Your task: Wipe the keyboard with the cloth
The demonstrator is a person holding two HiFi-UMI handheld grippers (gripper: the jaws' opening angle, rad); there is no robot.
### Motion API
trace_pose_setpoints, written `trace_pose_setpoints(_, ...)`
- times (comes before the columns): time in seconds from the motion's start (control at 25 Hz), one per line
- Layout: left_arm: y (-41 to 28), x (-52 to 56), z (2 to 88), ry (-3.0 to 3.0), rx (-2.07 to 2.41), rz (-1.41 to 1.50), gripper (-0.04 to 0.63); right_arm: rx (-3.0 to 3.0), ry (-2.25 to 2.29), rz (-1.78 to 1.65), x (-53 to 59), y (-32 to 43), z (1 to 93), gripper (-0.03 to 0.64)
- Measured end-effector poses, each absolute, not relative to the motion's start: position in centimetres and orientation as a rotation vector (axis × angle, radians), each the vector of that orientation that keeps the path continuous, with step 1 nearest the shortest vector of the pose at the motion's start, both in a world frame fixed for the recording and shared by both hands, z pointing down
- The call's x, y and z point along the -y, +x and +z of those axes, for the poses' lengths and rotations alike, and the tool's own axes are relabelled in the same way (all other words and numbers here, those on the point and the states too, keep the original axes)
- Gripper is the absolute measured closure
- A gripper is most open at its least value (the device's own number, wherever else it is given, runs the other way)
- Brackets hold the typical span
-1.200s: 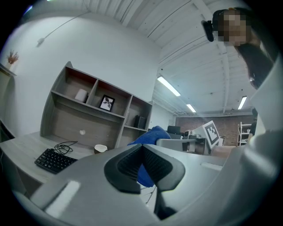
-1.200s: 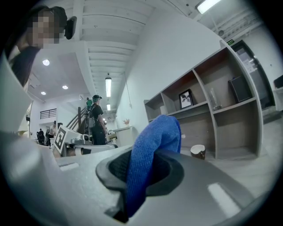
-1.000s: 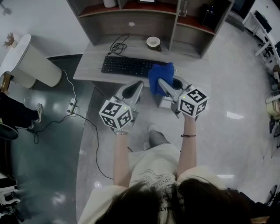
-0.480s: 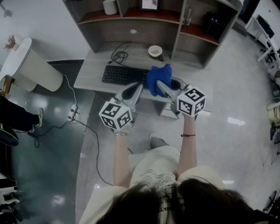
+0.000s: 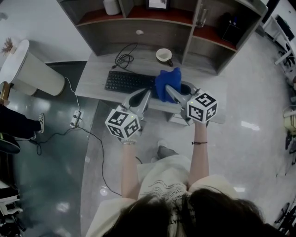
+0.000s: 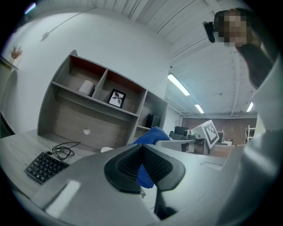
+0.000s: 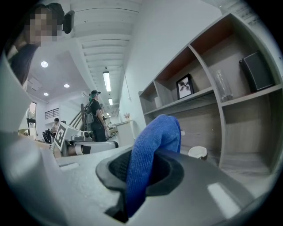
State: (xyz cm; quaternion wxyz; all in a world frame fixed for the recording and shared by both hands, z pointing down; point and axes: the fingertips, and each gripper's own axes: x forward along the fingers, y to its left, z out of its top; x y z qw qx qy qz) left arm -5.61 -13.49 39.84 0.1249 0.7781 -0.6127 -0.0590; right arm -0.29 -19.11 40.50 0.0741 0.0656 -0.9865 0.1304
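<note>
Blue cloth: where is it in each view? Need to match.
Head view: cloth at centre, in the right gripper, by the keyboard.
Left gripper view: cloth at centre, behind the jaws.
Right gripper view: cloth at centre, between the jaws.
Shared landmark: framed picture on the shelf.

Cloth (image 5: 167, 82): solid royal blue. Keyboard (image 5: 129, 81): black. Desk (image 5: 92, 74): pale grey wood grain. Cup (image 5: 162, 54): white, its inside possibly tan. Left gripper (image 5: 146, 93) and right gripper (image 5: 168, 89): light grey, cubes patterned with black-and-white squares. Bin (image 5: 32, 69), upper left: cream. Floor (image 5: 46, 176), lower left: dark glossy green.
</note>
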Motion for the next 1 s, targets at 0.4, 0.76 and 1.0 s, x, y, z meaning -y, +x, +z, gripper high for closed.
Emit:
trace_pose_setpoints(0.4, -5.5, 16.4, 41.3, 2.221, 1.767, -0.155, 0.591, 2.932, 0.165, 0.426, 22.0, -0.9, 41.4, 0.558)
trace_pose_setpoints(0.76, -4.9, 18.2, 42.6, 2.217, 1.729, -0.154, 0.591, 2.922, 0.175, 0.438, 23.3, -0.4, 42.2, 0.558)
trace_pose_setpoints(1.0, -4.2, 19.2, 43.6, 2.226, 1.665, -0.13, 0.591, 2.899, 0.241, 0.479, 24.2, 0.7, 43.2, 0.558)
